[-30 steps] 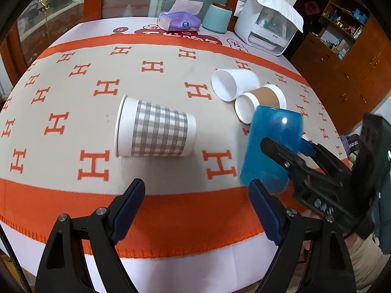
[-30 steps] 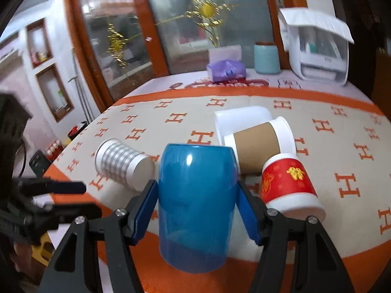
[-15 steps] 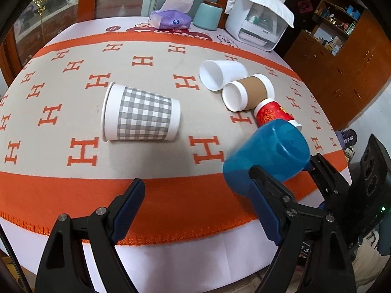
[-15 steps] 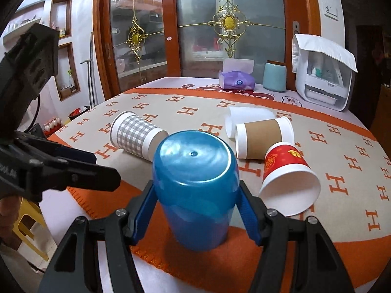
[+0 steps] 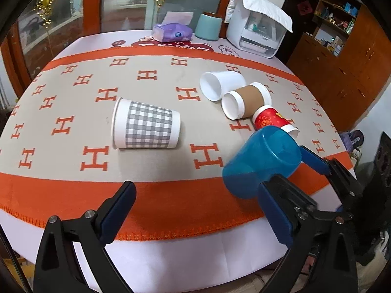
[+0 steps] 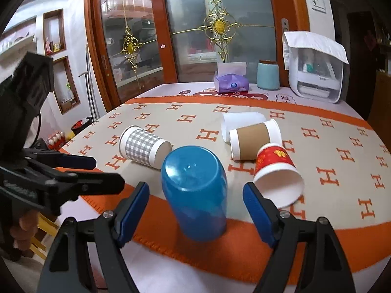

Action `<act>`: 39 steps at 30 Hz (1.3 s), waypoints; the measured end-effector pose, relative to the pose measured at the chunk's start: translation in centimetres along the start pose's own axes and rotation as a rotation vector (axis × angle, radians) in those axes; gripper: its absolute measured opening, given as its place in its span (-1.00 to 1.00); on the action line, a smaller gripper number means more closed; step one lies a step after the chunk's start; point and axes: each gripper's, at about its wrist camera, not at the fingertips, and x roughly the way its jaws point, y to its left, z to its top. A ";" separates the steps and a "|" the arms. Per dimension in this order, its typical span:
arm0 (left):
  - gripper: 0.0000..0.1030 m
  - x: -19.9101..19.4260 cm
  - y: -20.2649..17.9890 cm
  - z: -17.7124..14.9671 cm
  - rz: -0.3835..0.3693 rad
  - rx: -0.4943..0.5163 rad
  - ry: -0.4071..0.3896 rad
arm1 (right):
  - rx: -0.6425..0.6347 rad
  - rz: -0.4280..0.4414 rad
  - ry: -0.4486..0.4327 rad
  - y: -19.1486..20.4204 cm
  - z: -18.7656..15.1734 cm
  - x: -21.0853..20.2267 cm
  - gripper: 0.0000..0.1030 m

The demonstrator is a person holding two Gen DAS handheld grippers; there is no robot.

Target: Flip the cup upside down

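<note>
The blue plastic cup (image 6: 195,195) stands upside down, base up and mouth on the orange border of the cloth near the table's front edge. It also shows in the left wrist view (image 5: 261,163). My right gripper (image 6: 195,205) is open; its fingers stand apart on either side of the cup without touching it. In the left wrist view the right gripper (image 5: 293,183) sits at the right behind the cup. My left gripper (image 5: 195,210) is open and empty over the front edge, left of the cup.
Four paper cups lie on their sides: a grey check cup (image 5: 146,127), a white one (image 5: 220,84), a brown-sleeved one (image 5: 246,100) and a red one (image 5: 271,119). A tissue pack (image 5: 172,33), a teal canister (image 5: 207,26) and a white appliance (image 5: 259,33) stand at the back.
The right gripper has set the blue cup down mouth-first on the orange border and has opened, letting it go. The left gripper has stayed open.
</note>
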 end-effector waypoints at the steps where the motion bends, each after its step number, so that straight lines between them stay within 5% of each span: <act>1: 0.91 0.0 0.0 -0.1 0.010 -0.008 0.003 | 0.013 0.003 0.010 -0.1 0.0 -0.4 0.54; 21: 0.99 -4.8 -4.0 0.8 0.065 0.034 -0.040 | 0.132 -0.063 0.122 -0.8 4.8 -6.3 0.54; 30: 0.99 -6.8 -4.9 2.2 0.089 0.039 -0.053 | 0.104 -0.100 0.096 -0.2 6.6 -8.0 0.54; 39: 0.99 -10.2 -6.5 4.8 0.179 0.057 -0.151 | 0.122 -0.107 0.037 -0.4 8.6 -9.5 0.54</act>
